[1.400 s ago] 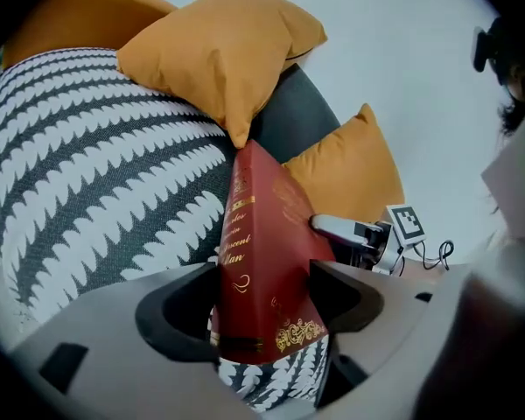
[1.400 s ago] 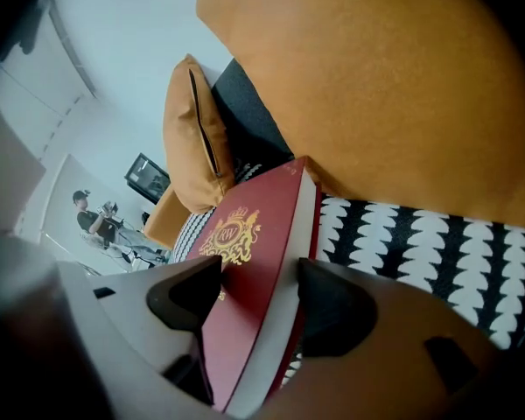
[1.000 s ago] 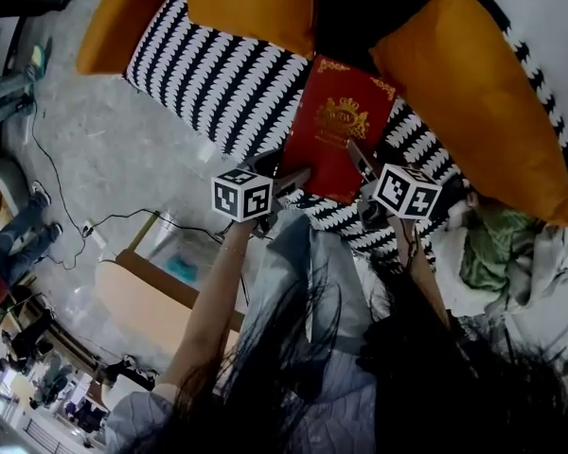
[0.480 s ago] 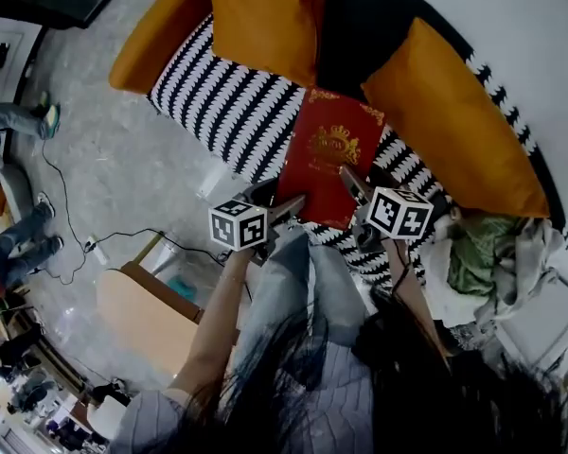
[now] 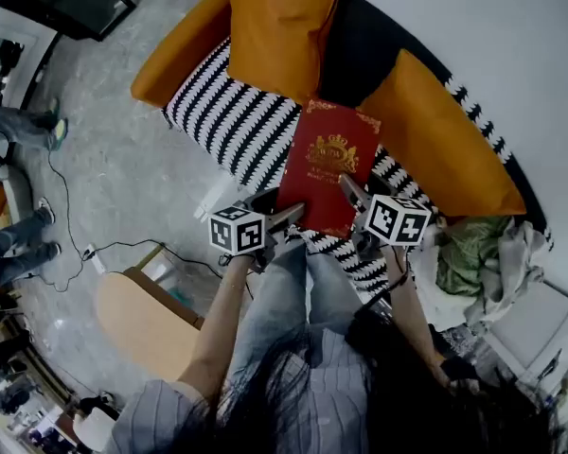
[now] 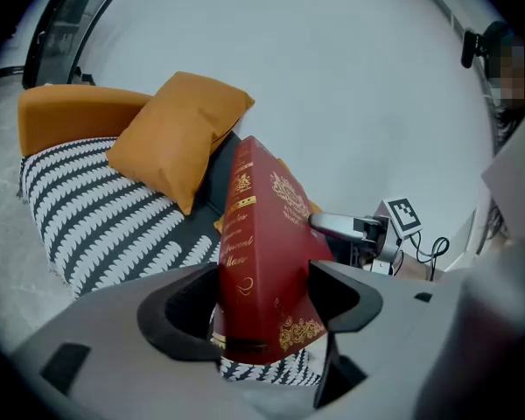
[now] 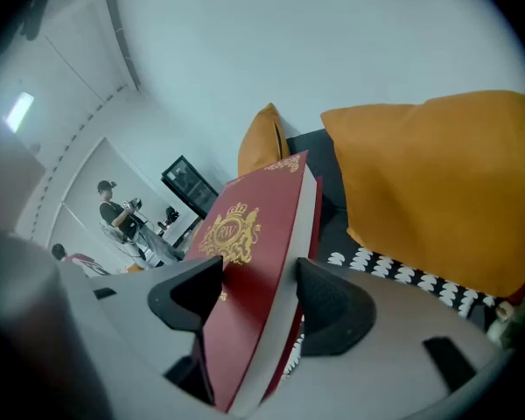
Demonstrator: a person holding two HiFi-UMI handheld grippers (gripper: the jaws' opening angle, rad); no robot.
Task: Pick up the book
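A red book (image 5: 324,166) with a gold crest is held up over the black-and-white patterned sofa seat (image 5: 229,126). My left gripper (image 5: 286,218) is shut on the book's lower left corner by the spine, and my right gripper (image 5: 348,192) is shut on its lower right edge. In the left gripper view the book (image 6: 267,252) stands between the jaws, spine toward the camera, with my right gripper (image 6: 343,227) beyond it. In the right gripper view the book's cover (image 7: 245,261) and page edge fill the gap between the jaws.
Orange cushions (image 5: 282,26) (image 5: 440,145) lean on the sofa back. The sofa's orange arm (image 5: 175,50) is at left. A wooden stool (image 5: 147,320) and cables lie on the grey floor. Crumpled green cloth (image 5: 469,263) sits at right. People stand far left.
The book has risen off the sofa seat with both grippers still on it, and the view has pulled back and shifted, showing more of the sofa and floor.
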